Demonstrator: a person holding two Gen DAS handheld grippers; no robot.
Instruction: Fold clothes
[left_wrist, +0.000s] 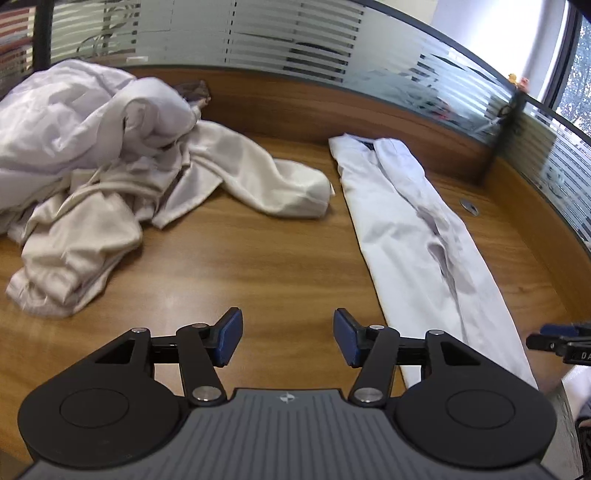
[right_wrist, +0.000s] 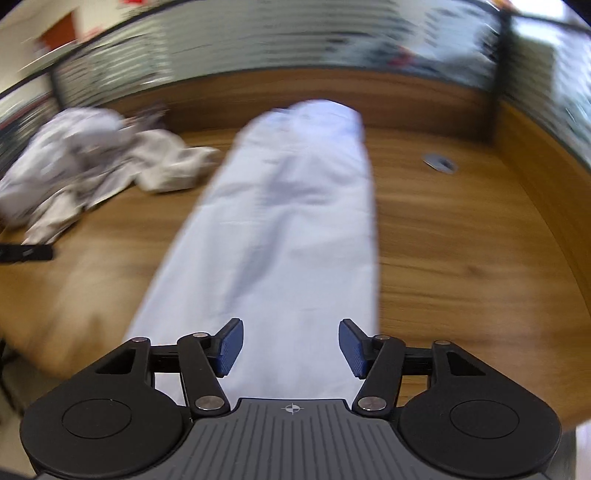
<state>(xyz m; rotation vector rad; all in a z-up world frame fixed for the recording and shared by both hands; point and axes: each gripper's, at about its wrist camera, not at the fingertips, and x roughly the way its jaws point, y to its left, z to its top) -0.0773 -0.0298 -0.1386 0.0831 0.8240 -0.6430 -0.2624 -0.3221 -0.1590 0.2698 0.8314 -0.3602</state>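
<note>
We look forward and down along each gripper from just behind its jaws, low over the brown wooden surface (left_wrist: 280, 251). The left view faces bare wood; the right faces along the long folded white garment (right_wrist: 280, 221). Both share it and the crumpled cream clothes pile (left_wrist: 92, 177).

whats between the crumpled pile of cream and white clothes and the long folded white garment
Only bare wooden desk separates the crumpled pile from the long folded white garment, clearest in the left wrist view.

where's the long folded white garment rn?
Long white garment lies flat on the wooden desk, right of the crumpled clothes pile in the left wrist view, running toward the partition.
</note>
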